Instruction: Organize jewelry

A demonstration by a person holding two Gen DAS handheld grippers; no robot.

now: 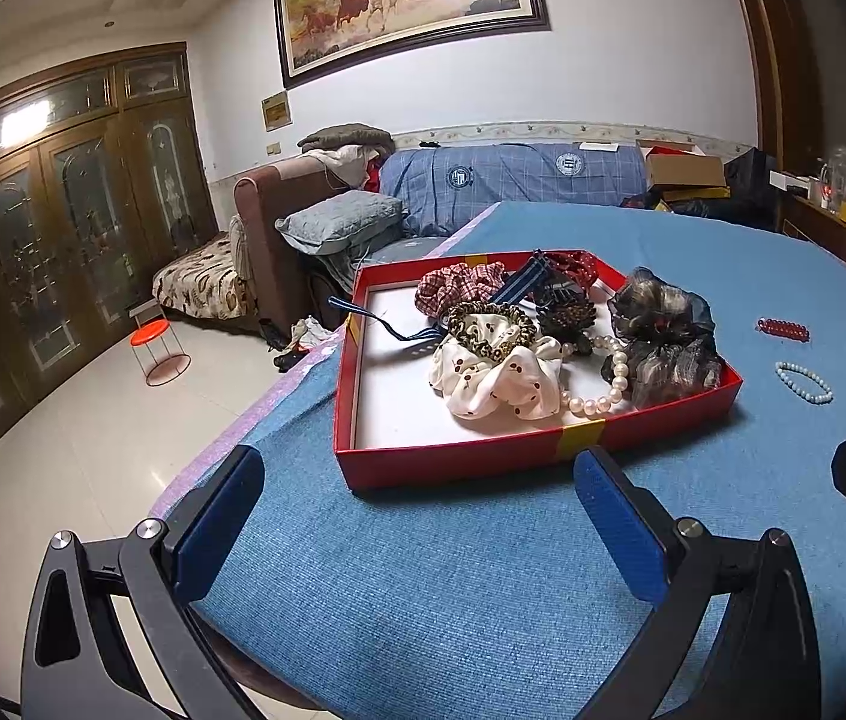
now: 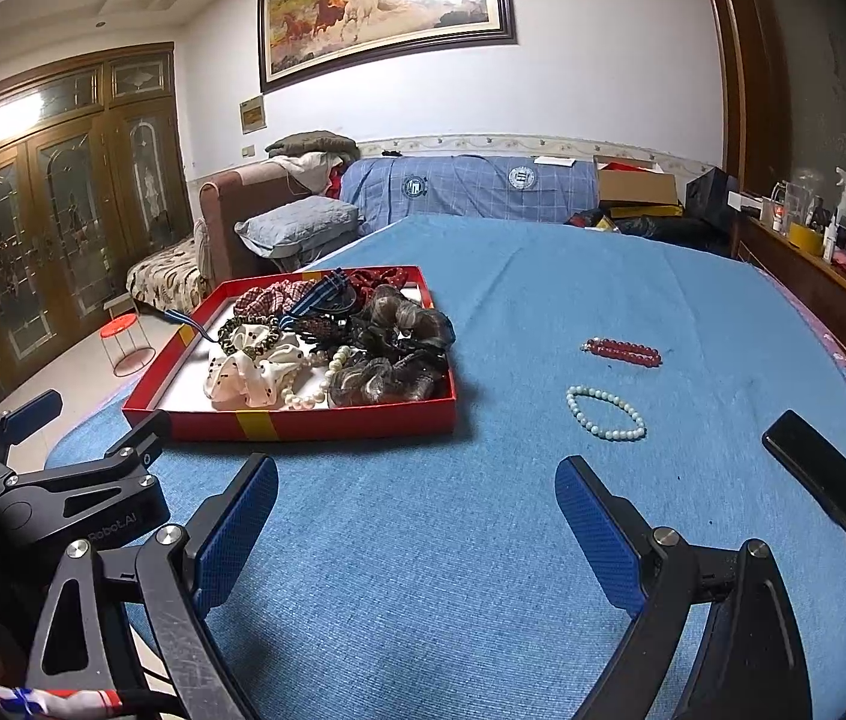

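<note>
Both sets of tongs are hanging over the near edge of the counter (image 2: 543, 276) right now, and neither has anything in it: the left tongs (image 1: 423, 516) are spread wide with just blue cloth between the pads, and the right tongs (image 2: 417, 516) are the same, gaping and empty. The red box (image 1: 459, 462) sits ahead of my left side, close to the counter's left edge, and it's already stuffed on its right half with scrunchies, including a white cherry-print scrunchie (image 1: 495, 378), and a pearl necklace (image 1: 603, 384) draped near its front wall. The left half of the box is bare white bottom. Two pieces are still loose on the cloth, well to the right of the box: a pale bead bracelet (image 2: 606, 414), the nearer one, and a red bead bracelet (image 2: 624, 353) just beyond it. A black phone (image 2: 819, 480) lies at the far right, near the edge. So I'd say we're between picks, with most of the sorting done. The next move looks like one for the right tongs: reach forward and a bit right to the pale bracelet and close across one side of the loop. It lies flat, so I'd need to get low or the pads will just skate over the beads.
</note>
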